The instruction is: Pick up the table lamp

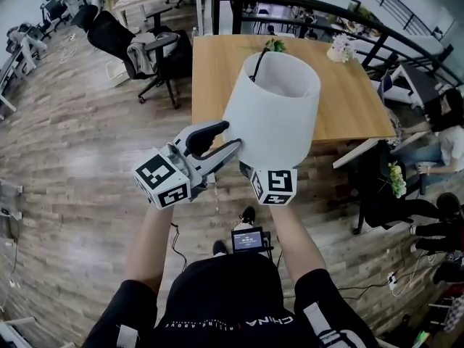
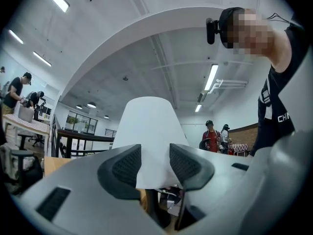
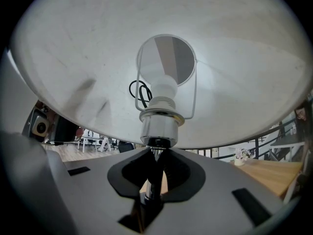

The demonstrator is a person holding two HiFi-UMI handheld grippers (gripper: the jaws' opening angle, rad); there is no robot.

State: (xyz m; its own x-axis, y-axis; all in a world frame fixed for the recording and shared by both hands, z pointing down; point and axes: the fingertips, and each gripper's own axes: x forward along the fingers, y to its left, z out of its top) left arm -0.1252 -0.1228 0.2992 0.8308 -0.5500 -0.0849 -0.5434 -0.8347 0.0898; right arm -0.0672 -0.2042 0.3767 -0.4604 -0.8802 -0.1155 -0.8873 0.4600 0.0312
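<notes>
The table lamp [image 1: 272, 114], with a white cone shade, hangs upright in the air over the wood floor, just short of a wooden table [image 1: 348, 100]. My right gripper [image 3: 157, 168] is shut on the thin metal stem [image 3: 151, 190] right under the chrome socket [image 3: 159, 129]. In the head view only its marker cube [image 1: 275, 185] shows below the shade. My left gripper [image 2: 155, 168] reaches in level from the left under the shade's rim [image 2: 146, 28]. A white cone-shaped part of the lamp [image 2: 149, 136] fills the gap between its pads.
On the table stand a small flower pot [image 1: 341, 48] and a green plant [image 1: 274, 46]. A black office chair [image 1: 145, 49] stands left of the table. A person sits at the right [image 1: 449, 140]. A dark railing [image 1: 348, 13] runs behind the table.
</notes>
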